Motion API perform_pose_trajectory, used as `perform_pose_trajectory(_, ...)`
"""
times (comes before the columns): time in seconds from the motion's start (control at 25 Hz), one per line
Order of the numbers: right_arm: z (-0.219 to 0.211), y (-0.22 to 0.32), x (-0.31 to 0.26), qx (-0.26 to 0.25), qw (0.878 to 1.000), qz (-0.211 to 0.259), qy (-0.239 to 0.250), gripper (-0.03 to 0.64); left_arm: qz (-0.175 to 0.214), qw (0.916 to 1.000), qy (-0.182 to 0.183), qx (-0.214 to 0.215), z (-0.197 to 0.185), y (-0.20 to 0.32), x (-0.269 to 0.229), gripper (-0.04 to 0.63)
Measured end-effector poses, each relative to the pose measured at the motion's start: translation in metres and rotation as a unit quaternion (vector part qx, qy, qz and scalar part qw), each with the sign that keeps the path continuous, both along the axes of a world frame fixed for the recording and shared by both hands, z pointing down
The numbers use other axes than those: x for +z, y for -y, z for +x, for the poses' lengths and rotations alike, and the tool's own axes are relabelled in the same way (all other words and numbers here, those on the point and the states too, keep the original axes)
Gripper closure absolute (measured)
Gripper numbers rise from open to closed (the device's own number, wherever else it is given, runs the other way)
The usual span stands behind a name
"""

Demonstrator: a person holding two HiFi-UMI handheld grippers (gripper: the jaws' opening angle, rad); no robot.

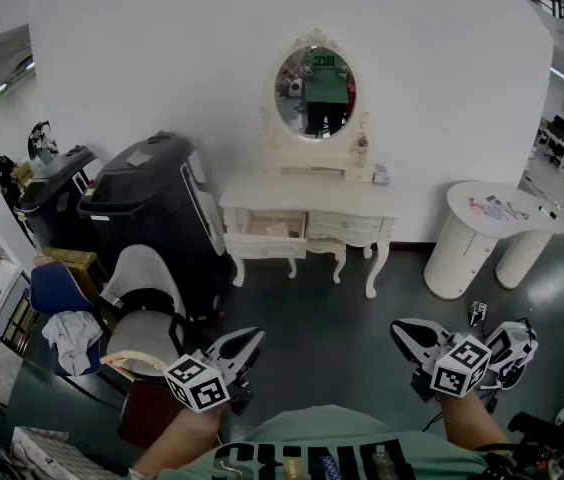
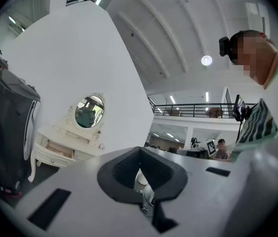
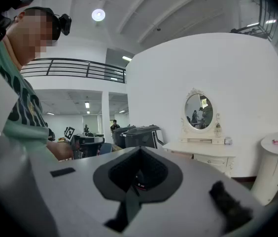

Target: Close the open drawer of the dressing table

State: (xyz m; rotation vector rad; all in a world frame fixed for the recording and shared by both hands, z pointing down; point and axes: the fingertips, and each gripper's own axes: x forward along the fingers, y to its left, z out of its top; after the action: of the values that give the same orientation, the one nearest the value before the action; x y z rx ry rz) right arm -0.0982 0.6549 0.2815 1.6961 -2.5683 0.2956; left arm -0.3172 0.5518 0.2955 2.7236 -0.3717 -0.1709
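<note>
The open drawer (image 1: 267, 226) of the dressing table (image 1: 307, 196) was too small to show any contents. The small items (image 1: 380, 176) on its top could not be identified. In the right gripper view, the right gripper (image 1: 407, 336) covered the table's lower part with its own grey body, and its jaws' state could not be told.

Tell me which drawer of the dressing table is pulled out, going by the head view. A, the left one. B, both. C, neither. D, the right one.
A: in the head view the left drawer of the dressing table stands pulled forward with its inside showing, while the right drawer sits flush with the front.
</note>
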Motion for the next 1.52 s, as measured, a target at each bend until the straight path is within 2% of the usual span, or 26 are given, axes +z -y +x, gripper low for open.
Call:
perform_pose_trajectory(0.36, 0.024, -0.016, -0.002, 0.007, 1.000, 0.001, -0.001, 0.606, 0.002, 0.9999, 0.000, 0.015, 0.025, -0.018, -0.004, 0.586)
perform_pose_trajectory(0.68, 0.047, -0.031, 0.000, 0.005, 1.000, -0.009, 0.006, 0.606, 0.003, 1.0000, -0.004, 0.008, 0.045, -0.035, -0.004, 0.586)
perform_pose_trajectory(1.0, 0.077, -0.056, 0.002, -0.011, 1.000, 0.000, 0.002, 0.606, 0.005, 0.9999, 0.006, 0.015, 0.086, -0.060, -0.002, 0.586)
perform_pose_trajectory(1.52, 0.124, -0.073, 0.022, 0.012, 0.999, -0.012, 0.029, 0.606, -0.013, 0.9982, 0.022, 0.054, 0.147, -0.073, 0.014, 0.586)
